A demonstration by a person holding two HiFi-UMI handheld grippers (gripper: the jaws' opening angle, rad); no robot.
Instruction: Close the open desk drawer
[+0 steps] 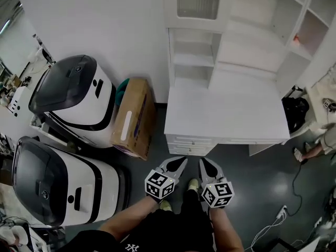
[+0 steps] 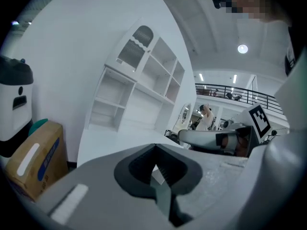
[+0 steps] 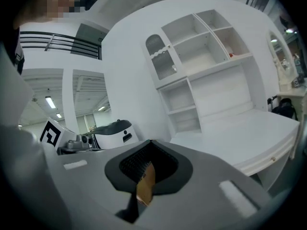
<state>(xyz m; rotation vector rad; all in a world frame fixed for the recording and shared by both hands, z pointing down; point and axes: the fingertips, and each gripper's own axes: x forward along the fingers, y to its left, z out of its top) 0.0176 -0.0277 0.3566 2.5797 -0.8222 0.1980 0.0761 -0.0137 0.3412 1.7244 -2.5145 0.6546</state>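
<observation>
A white desk (image 1: pixel 226 109) with a shelf hutch stands before me. Its drawer stack (image 1: pixel 191 143) sits under the left front edge, and the fronts stick out slightly past the desktop. My left gripper (image 1: pixel 182 160) and right gripper (image 1: pixel 201 161) hover side by side just short of the drawers, above the floor, both shut and empty. The left gripper view has the jaw tips (image 2: pixel 154 147) meeting, with the desktop (image 2: pixel 120 140) beyond. In the right gripper view the gripper (image 3: pixel 151 142) is likewise shut, with the desk (image 3: pixel 240 128) to its right.
Two large white and black machines (image 1: pixel 73 91) (image 1: pixel 58 182) stand on the left, with a cardboard box (image 1: pixel 135 117) leaning beside the desk. A black bag (image 1: pixel 295 112) and a seated person's leg (image 1: pixel 315 148) are on the right. A power strip (image 1: pixel 278 214) lies on the floor.
</observation>
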